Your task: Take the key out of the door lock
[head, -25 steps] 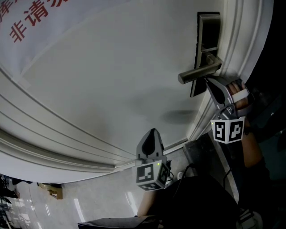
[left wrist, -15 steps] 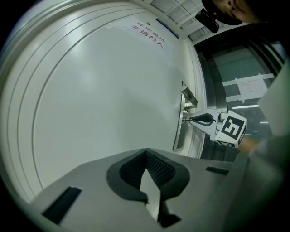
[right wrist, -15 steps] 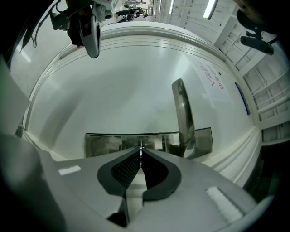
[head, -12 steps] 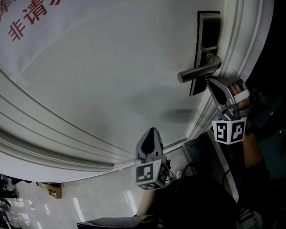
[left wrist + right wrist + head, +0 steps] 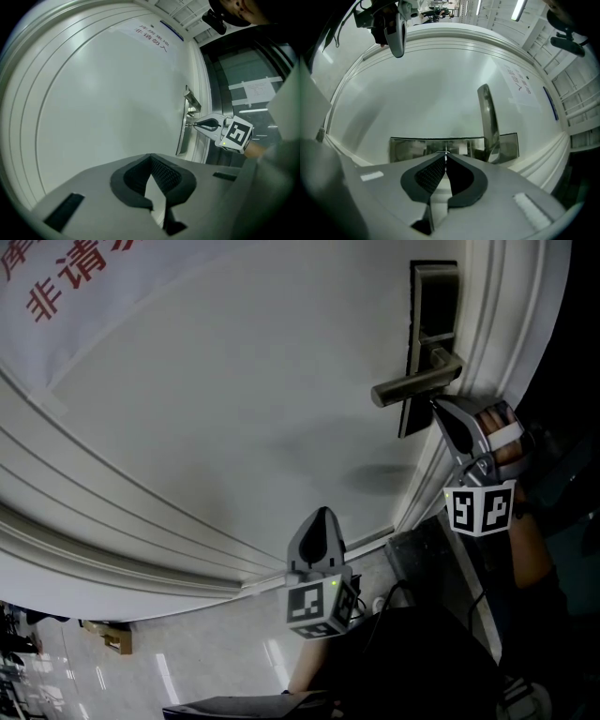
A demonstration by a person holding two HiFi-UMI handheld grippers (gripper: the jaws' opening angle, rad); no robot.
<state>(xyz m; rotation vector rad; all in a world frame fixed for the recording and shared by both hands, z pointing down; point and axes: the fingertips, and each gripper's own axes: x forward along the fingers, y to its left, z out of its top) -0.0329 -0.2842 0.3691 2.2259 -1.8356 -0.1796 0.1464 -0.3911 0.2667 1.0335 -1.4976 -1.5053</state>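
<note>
A white door (image 5: 234, 409) carries a dark lock plate (image 5: 422, 296) with a metal lever handle (image 5: 412, 387). My right gripper (image 5: 437, 406) points at the plate just below the handle. Its jaws are shut on the thin key (image 5: 446, 152), which sticks out of the plate (image 5: 408, 147). In the left gripper view the key (image 5: 189, 124) shows as a short pin between the right gripper (image 5: 193, 124) and the lock. My left gripper (image 5: 319, 517) hangs low, well left of the lock and away from the door, shut with nothing in it (image 5: 151, 157).
A paper sign with red characters (image 5: 66, 277) is stuck on the door's upper left. Curved mouldings (image 5: 141, 540) run across the door, and the door frame (image 5: 506, 334) stands right of the lock. A hand (image 5: 506, 451) holds the right gripper. Shiny floor (image 5: 187, 671) lies below.
</note>
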